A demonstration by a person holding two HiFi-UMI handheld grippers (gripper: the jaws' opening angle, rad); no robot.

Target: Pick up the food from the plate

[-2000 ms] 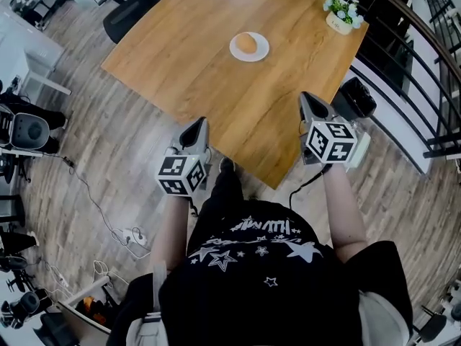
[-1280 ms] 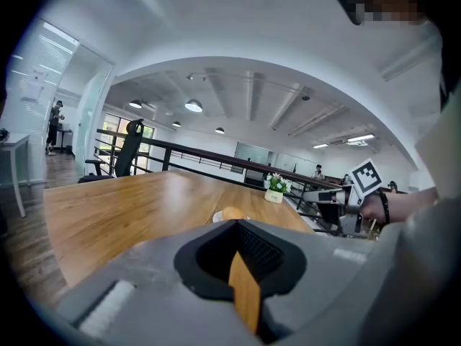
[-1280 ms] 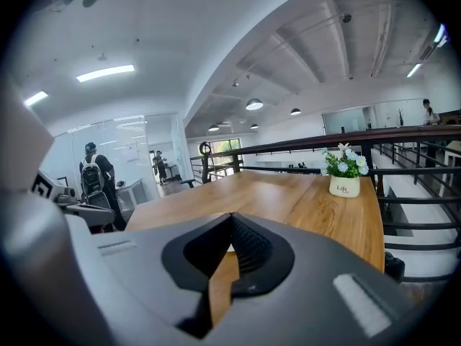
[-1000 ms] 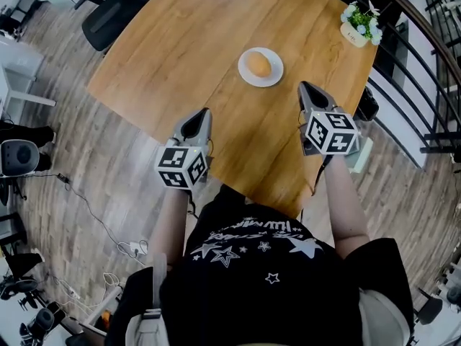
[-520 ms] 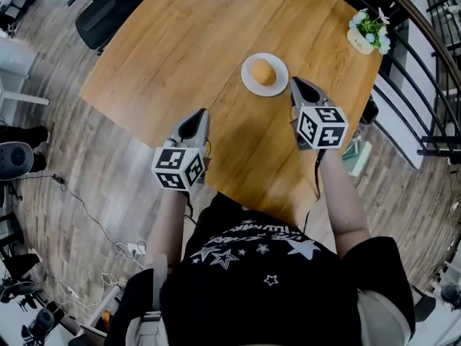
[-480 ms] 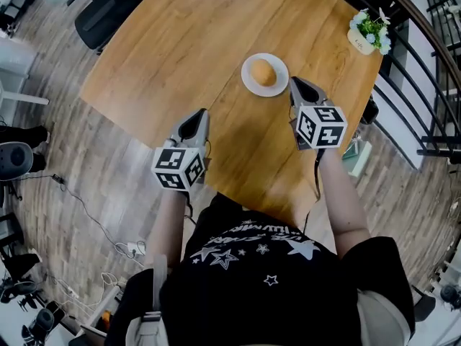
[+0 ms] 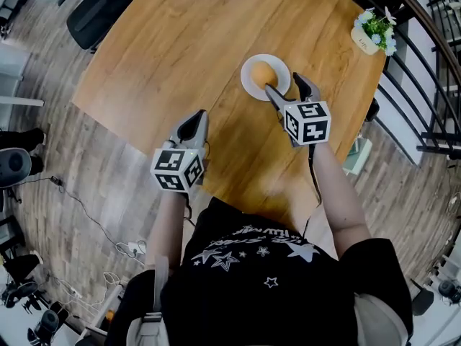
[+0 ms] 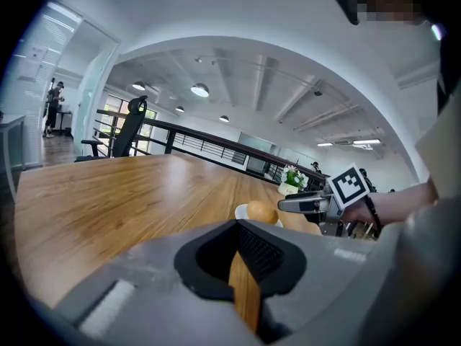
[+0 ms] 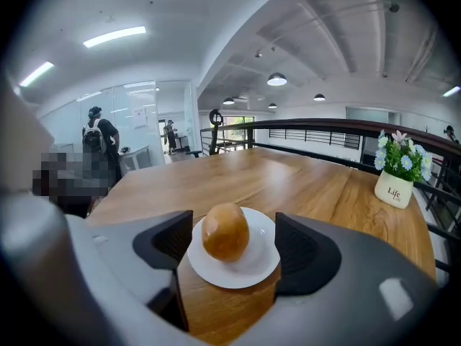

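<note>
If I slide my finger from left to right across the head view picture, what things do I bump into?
Black office chair → left gripper → bun on its white plate → flower pot. The right gripper overlaps the plate, so it is left out.

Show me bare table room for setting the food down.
Widest bare wood: left of the plate, across the table to the office chair. A narrower strip: between plate and flower pot. Crowded: the plate's near side, where the right tongs, jaws just opened, nothing between them yet, aim at the food.
</note>
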